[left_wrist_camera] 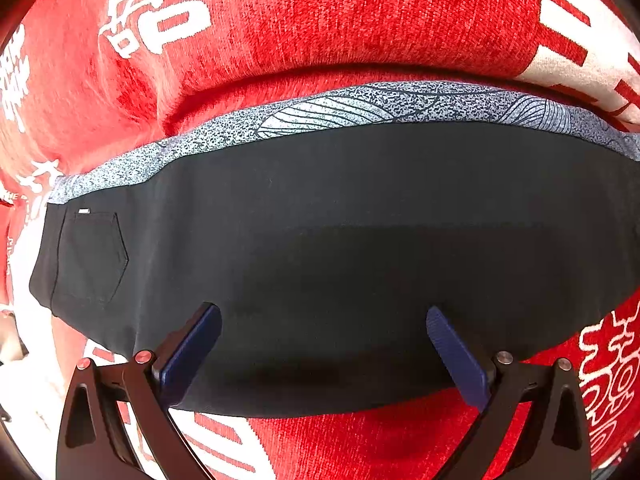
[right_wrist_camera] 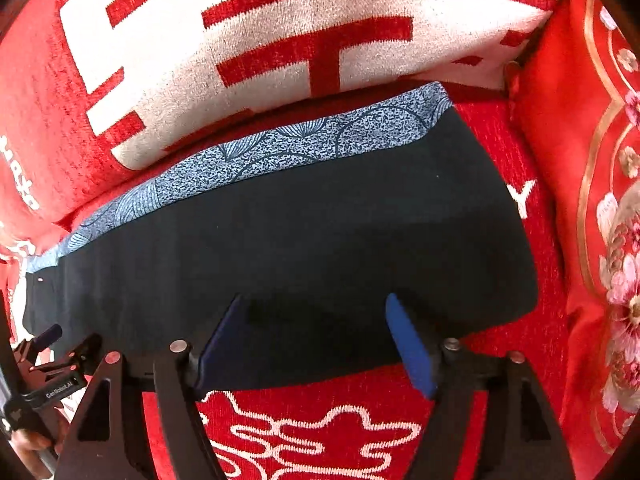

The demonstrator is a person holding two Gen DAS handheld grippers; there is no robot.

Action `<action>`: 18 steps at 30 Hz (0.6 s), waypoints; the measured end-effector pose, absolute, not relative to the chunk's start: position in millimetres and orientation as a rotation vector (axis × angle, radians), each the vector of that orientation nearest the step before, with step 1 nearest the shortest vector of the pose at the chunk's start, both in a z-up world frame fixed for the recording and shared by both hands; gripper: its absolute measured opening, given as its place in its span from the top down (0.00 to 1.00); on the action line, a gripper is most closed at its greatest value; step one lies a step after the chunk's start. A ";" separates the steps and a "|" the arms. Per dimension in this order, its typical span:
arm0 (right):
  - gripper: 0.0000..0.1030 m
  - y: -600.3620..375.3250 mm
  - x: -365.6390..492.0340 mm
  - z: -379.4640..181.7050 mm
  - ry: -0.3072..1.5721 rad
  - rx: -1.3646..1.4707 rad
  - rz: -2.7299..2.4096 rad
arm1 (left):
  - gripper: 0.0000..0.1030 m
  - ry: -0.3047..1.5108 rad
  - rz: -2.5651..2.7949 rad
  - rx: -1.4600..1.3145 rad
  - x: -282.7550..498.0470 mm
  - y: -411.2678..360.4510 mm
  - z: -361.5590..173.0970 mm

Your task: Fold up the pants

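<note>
One pair of black pants [left_wrist_camera: 340,248] lies flat just ahead of both tongs, long axis crosswise, pocket end beyond the left gripper [left_wrist_camera: 324,314], which is spread; the right gripper [right_wrist_camera: 316,300] is spread too, neither pinching anything.

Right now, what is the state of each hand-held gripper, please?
Left hand-held gripper: open, holding nothing, over the pants.
Right hand-held gripper: open, holding nothing, over the pants.
</note>
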State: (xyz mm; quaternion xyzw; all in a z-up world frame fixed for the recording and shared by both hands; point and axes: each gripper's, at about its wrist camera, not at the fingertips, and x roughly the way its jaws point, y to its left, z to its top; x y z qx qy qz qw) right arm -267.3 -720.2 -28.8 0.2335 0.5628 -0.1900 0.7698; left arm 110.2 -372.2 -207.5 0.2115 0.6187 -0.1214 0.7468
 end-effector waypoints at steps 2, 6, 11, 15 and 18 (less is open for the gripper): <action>0.26 -723.9 -277.8 -26.8 1.212 0.512 -0.394 | 0.00 1.352 -0.267 0.464 108.3 -373.0 -205.9; 0.24 -729.3 -297.7 -18.1 1.204 0.512 -0.364 | 0.00 1.355 -0.272 0.459 108.9 -373.2 -206.8; 0.24 -723.5 -284.3 -23.9 1.156 0.585 -0.383 | 0.00 1.378 -0.263 0.444 109.5 -373.1 -206.0; 0.23 -715.0 -297.7 -14.1 1.136 0.638 -0.392 | 0.00 1.373 -0.248 0.494 110.2 -381.0 -201.5; 0.23 -711.3 -314.4 -11.6 1.148 0.678 -0.391 | 0.00 1.328 -0.266 0.488 118.0 -390.5 -188.4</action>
